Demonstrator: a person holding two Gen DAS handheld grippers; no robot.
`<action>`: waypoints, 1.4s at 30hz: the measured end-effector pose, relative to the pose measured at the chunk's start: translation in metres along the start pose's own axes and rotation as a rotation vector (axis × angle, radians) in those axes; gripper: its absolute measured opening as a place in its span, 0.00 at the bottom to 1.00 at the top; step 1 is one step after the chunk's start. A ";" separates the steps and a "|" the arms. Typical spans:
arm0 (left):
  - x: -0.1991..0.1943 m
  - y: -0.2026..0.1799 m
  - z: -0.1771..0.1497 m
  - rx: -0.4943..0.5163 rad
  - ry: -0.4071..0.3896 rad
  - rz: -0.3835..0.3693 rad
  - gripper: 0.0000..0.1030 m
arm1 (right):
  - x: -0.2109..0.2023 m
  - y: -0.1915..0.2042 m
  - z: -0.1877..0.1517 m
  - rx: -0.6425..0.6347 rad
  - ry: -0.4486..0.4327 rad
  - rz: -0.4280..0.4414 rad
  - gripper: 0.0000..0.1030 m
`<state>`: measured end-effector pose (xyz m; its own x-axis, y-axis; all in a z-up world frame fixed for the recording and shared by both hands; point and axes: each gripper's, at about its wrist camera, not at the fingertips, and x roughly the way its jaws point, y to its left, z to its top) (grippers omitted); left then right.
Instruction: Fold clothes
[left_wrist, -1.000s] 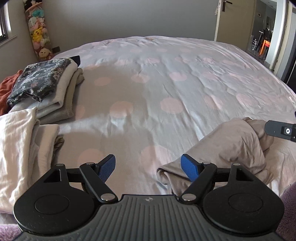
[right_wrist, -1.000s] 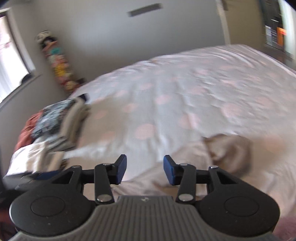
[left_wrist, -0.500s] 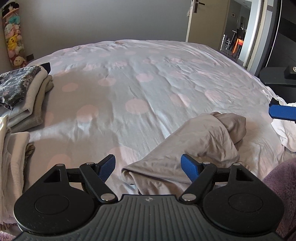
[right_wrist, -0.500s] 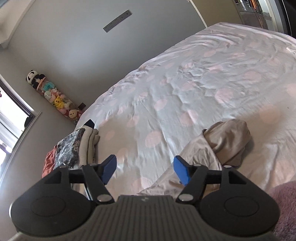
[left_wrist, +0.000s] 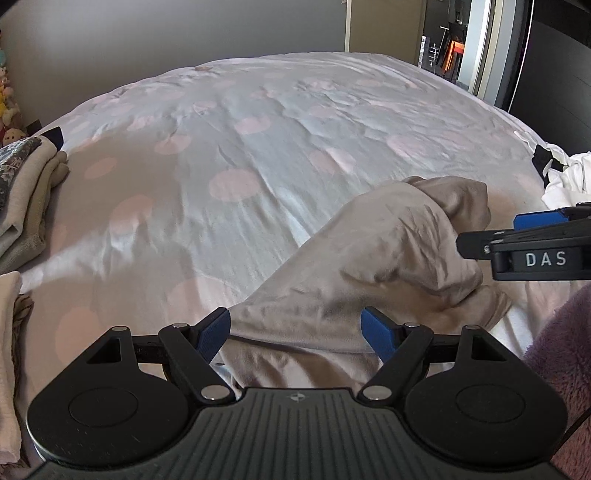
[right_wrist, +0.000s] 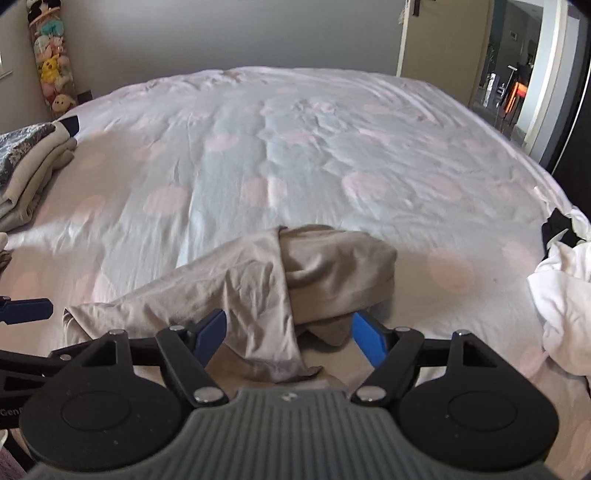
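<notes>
The beige garment (left_wrist: 373, 266) lies crumpled on the bed (left_wrist: 258, 155), its near edge now between the left gripper (left_wrist: 295, 334)'s blue fingers (left_wrist: 214, 330); half a second ago it lay just ahead of them. The left gripper has moved in low over the cloth, fingers spread wide, holding nothing. The right gripper (right_wrist: 290, 330) has dropped from its high, tilted view to a level one close over the same garment (right_wrist: 295, 280), whose folded flap sits between its wide-open, empty fingers (right_wrist: 369, 338). From the left wrist, the right gripper (left_wrist: 532, 240) shows right of the fingers, beside the bunched end. A folded stack (right_wrist: 26, 173) lies far left, white clothes (right_wrist: 561, 295) right.
</notes>
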<state>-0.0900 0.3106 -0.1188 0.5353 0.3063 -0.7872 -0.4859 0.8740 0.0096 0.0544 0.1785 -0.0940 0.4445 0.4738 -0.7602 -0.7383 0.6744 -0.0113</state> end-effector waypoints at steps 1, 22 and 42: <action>0.005 0.000 -0.001 0.001 0.002 0.003 0.72 | 0.010 0.002 0.001 -0.018 0.017 -0.007 0.75; 0.010 0.052 -0.009 -0.276 -0.014 0.011 0.48 | 0.021 0.029 -0.010 -0.051 0.015 0.141 0.03; -0.011 0.056 -0.012 -0.296 -0.081 -0.048 0.51 | -0.036 0.092 -0.056 -0.382 -0.028 0.281 0.42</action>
<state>-0.1311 0.3519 -0.1170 0.6102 0.3064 -0.7306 -0.6321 0.7442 -0.2159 -0.0580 0.1916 -0.1045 0.2107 0.6263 -0.7506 -0.9631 0.2644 -0.0497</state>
